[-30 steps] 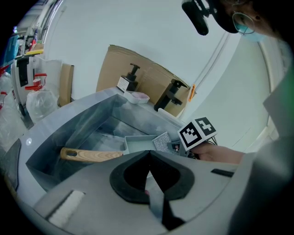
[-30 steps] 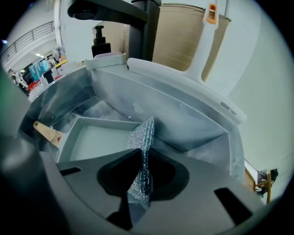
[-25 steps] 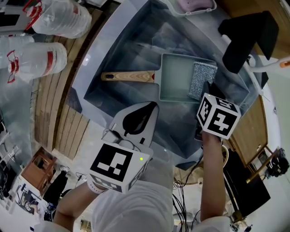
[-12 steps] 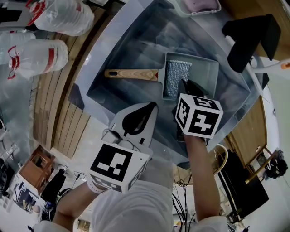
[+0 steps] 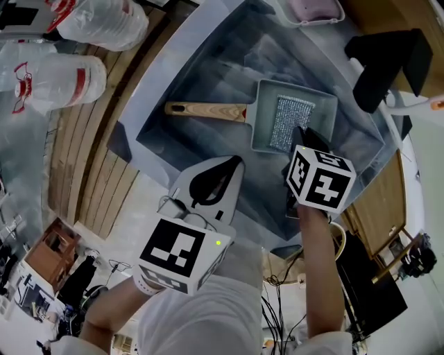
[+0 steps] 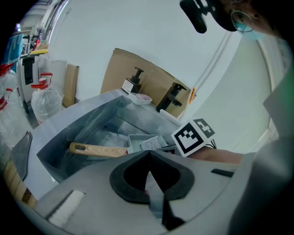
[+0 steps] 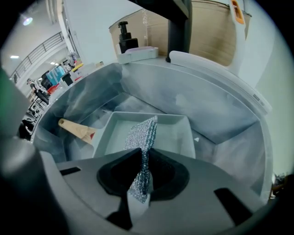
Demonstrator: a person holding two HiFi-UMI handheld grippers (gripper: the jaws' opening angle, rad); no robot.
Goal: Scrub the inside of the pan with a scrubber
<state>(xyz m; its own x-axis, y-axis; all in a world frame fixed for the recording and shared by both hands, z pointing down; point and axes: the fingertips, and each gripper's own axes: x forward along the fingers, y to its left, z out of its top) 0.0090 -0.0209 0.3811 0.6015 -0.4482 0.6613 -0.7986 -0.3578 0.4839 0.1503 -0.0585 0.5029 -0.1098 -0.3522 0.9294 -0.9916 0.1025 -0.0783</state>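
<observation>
Jaws of the right gripper reach into the square pan in the sink, with the scrubber on its floor, in the head view; the left gripper hangs by the near rim. Left gripper view: jaws together, empty. Right gripper view: jaws clamped on the scrubber's near end — the rest lies in the pan

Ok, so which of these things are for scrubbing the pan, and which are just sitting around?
For the job:
- pan, with its wooden handle
- scrubber, pinched by the right gripper
- sink that the pan sits in

Just lying about:
- plastic bottles
- black tap
- little tray with something pink in it
- left gripper, shut and empty
</observation>
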